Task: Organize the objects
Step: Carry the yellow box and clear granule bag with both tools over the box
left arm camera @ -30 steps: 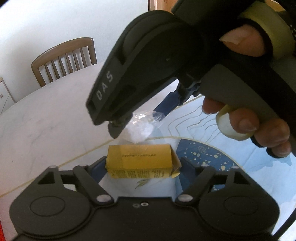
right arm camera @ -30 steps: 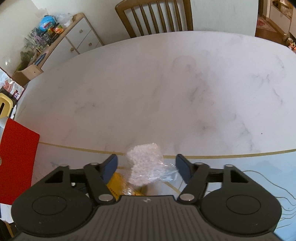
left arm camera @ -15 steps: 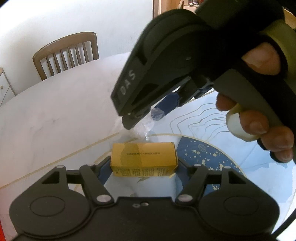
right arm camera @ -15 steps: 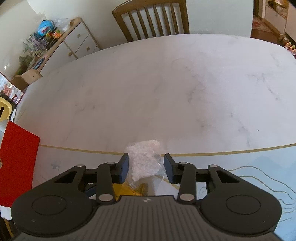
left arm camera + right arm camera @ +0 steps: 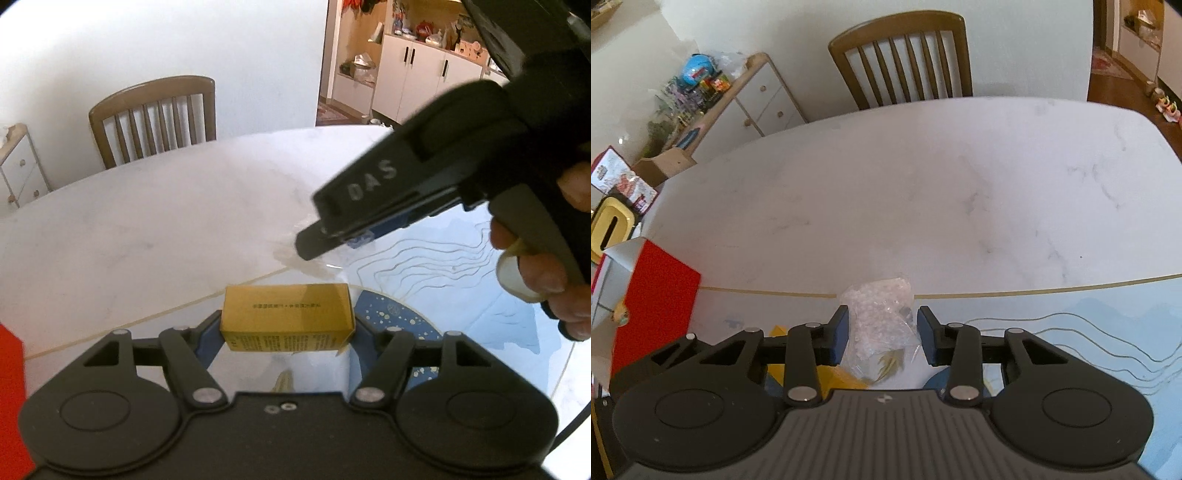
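marble table [image 5: 923, 184] lies bare from the gold mat edge out to the chair [image 5: 905, 55]. left gripper [image 5: 288, 325] clenched on yellow box [image 5: 286, 314] over the mat. right gripper [image 5: 881, 332] partly open, clear bead bag [image 5: 879, 317] between its pads, contact unclear.

the right tool [image 5: 325, 240] hides most of the plastic bag [image 5: 882, 325]; box print [image 5: 286, 305] too small to read.
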A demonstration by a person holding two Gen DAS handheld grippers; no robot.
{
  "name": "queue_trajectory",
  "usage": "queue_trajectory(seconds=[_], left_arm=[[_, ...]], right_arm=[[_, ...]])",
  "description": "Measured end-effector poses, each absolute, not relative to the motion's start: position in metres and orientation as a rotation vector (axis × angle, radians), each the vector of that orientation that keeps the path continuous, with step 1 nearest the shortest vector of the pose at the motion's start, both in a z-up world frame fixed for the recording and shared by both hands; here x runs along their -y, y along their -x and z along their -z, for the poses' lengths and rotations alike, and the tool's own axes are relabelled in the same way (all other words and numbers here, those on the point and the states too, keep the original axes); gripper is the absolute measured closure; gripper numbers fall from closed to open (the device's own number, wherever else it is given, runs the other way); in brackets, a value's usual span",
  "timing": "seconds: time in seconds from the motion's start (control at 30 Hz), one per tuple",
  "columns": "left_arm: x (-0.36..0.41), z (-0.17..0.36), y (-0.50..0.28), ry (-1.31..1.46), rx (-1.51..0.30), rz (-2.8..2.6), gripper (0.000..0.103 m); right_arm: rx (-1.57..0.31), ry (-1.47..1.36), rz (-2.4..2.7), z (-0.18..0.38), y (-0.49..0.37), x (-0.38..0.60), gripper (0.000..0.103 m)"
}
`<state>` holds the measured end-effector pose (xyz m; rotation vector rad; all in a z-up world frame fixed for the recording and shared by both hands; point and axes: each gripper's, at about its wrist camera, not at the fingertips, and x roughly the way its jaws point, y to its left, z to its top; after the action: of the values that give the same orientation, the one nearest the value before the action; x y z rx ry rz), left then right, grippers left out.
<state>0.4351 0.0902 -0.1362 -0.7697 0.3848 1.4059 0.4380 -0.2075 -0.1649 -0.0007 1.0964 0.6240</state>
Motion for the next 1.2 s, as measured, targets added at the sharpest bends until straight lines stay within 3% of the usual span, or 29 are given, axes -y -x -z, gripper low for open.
queue_trajectory(seconds=[0.57,1.2], left_arm=[[-0.018,0.092,-0.379,0.768,-0.266,-1.532,0.033],[0.073,0.08,-0.275,0.821,-0.18,-1.68,0.033]], right_arm=[[-0.986,0.041,-0.723,0.091,-0.363,0.194,0.064],[-0.925,0.095,-0.862,0.053,-0.273,0.107,0.064]])
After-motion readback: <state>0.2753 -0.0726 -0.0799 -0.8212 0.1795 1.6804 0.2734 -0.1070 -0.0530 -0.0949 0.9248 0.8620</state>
